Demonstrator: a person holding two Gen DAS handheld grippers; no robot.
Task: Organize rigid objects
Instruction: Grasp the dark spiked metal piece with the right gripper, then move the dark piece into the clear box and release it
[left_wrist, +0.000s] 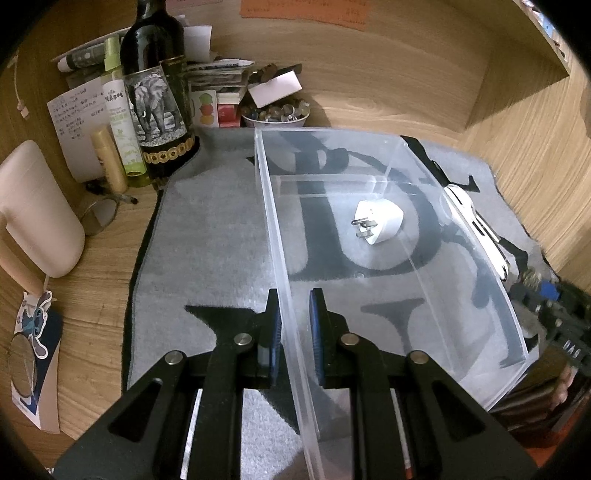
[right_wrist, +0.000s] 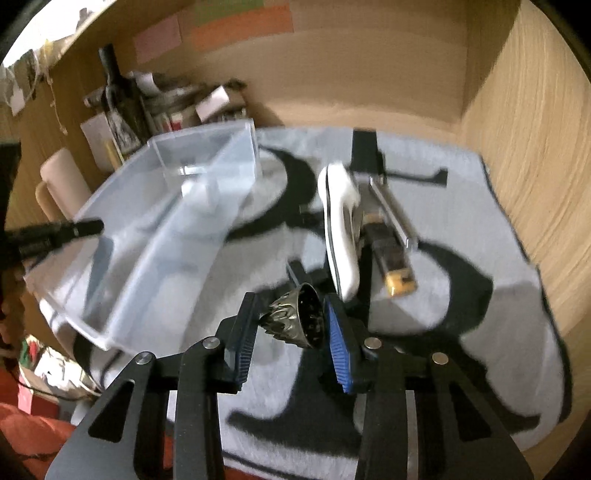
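Gripping now: the right tool (right_wrist: 291, 326), low centre of the right wrist view, is clamped on a small dark metal cone-shaped piece (right_wrist: 297, 319) with a ridged skirt and an open hollow mouth; it hangs above the grey patterned mat (right_wrist: 461, 332).
Left tool: the left tool (left_wrist: 295, 332), bottom centre of the left wrist view, straddles the left wall of the clear plastic bin (left_wrist: 424, 295); its pads look close on the wall, though whether they pinch it I cannot tell.
Inside the bin: a white plug adapter (left_wrist: 380, 221) lies in the middle of that frame.
Waiting on the mat: a white remote-like piece (right_wrist: 341, 229) and a dark lighter-like item (right_wrist: 391, 258), centre right of the right wrist view.
Handling judgement: the cone looks stiff, light and slick, and its taper could let it slip or rotate between flat pads.
Best hold: across the ridged skirt, where the blue pads bite.
Bin: rigid but thin-walled, likely to slide on the mat unless steadied.
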